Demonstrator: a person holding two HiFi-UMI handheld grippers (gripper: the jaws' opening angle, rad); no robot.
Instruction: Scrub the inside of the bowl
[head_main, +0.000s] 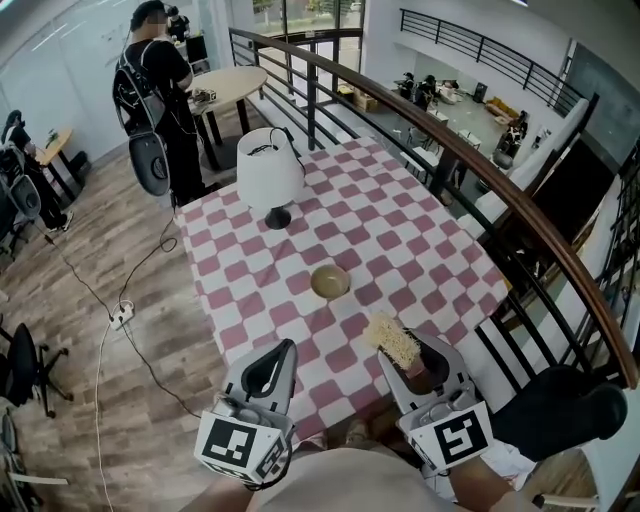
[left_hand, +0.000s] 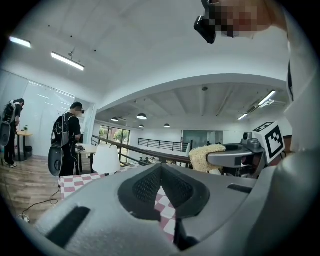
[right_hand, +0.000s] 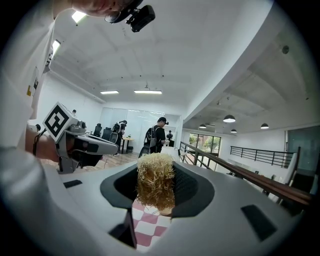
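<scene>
A small tan bowl stands upright and on its own near the middle of the red-and-white checked table. Both grippers hover over the table's near edge, well short of the bowl. My left gripper is shut with nothing between its jaws; in the left gripper view its tips meet. My right gripper is shut on a straw-coloured scrubber, which sticks out past the jaws. In the right gripper view the scrubber fills the gap between the pads.
A white table lamp stands behind the bowl at the table's far left. A dark railing runs close along the table's right side. A person stands by a round table beyond. A cable lies on the wooden floor at left.
</scene>
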